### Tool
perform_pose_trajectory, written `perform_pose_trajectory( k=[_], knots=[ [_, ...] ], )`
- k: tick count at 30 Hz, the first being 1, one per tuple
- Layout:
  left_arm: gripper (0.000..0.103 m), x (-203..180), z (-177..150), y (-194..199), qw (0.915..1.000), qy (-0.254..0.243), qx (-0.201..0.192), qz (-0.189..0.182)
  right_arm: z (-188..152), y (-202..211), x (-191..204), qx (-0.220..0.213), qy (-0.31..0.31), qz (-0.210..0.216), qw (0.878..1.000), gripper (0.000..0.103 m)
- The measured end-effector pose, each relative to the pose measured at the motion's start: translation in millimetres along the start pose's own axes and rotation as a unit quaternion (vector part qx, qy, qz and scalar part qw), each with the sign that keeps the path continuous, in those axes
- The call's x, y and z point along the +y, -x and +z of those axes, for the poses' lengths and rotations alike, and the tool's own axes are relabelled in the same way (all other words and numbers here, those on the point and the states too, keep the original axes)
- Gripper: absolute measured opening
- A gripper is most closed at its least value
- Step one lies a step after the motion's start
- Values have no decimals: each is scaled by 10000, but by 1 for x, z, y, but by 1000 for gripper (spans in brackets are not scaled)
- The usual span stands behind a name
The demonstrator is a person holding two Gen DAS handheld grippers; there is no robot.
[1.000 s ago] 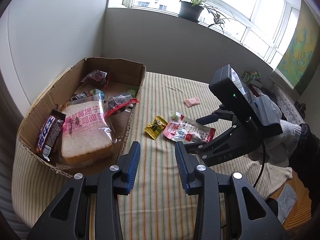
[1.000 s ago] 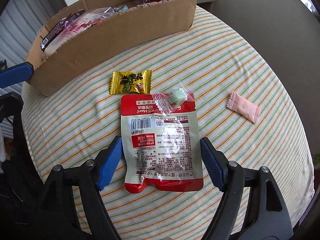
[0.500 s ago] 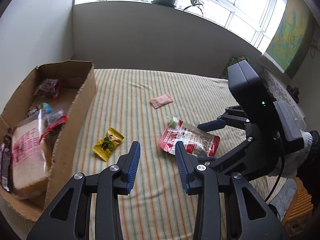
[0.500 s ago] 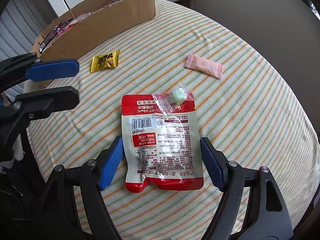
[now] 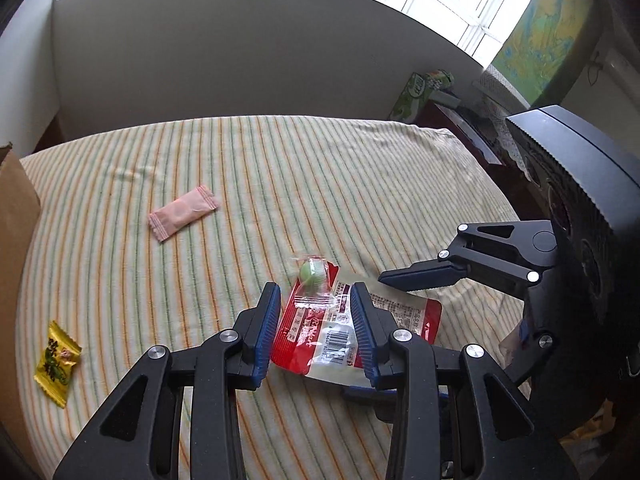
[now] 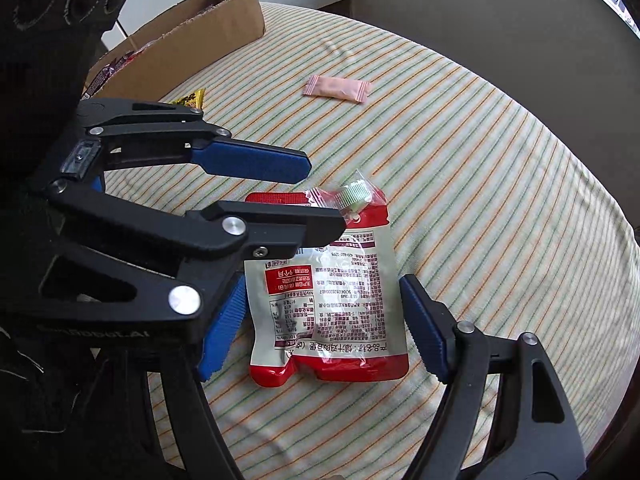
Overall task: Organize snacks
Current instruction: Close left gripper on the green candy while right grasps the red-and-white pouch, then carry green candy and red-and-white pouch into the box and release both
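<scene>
Cardboard box: sitting far left on the striped bed — wrapped snacks showing inside.
Red pouch: lying flat, a green candy resting on its far end.
Left gripper: jaws standing partly spread over the candy end — gripping nothing.
Right gripper: jaws spreading wide, flanking the pouch, not pressing.

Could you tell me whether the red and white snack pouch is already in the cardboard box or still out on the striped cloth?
Still out: the red and white snack pouch lies flat on the striped cloth, apart from the cardboard box.
</scene>
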State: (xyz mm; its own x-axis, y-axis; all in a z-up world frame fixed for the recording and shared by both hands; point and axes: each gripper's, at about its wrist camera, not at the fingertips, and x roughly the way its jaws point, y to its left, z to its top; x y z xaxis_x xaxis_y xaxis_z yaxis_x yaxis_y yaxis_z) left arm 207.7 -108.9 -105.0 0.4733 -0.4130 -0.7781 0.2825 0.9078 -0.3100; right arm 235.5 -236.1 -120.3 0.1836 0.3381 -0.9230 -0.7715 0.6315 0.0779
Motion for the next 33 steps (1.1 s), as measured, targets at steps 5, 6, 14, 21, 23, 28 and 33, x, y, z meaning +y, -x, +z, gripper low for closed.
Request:
perform_pose_trajectory(
  k=[5,6,14,21,23,28,33],
  knots=[
    [35,-4,5,-14,9997,-125,134,171,-5,2,0,-26,10,-51,10000,79],
    [34,-3,6,-16,9997,-100,158,173,-5,2,1,-24,14,-66,10000,79],
    [17,0,9,-24,9994,-84,92,325,12,-17,11,49,45,-178,9998,79],
    [16,10,3,-12,9980,-76,11,621,17,-24,18,164,87,-424,9989,78],
    [16,15,0,-8,9979,-2,-4,645,17,-25,19,197,66,-492,9986,76],
    [16,20,-12,11,9977,68,-112,669,17,-20,23,93,-47,-632,9979,60],
    [16,21,-20,27,9978,124,-212,615,17,-16,21,15,-252,-616,9978,53]
  ],
)
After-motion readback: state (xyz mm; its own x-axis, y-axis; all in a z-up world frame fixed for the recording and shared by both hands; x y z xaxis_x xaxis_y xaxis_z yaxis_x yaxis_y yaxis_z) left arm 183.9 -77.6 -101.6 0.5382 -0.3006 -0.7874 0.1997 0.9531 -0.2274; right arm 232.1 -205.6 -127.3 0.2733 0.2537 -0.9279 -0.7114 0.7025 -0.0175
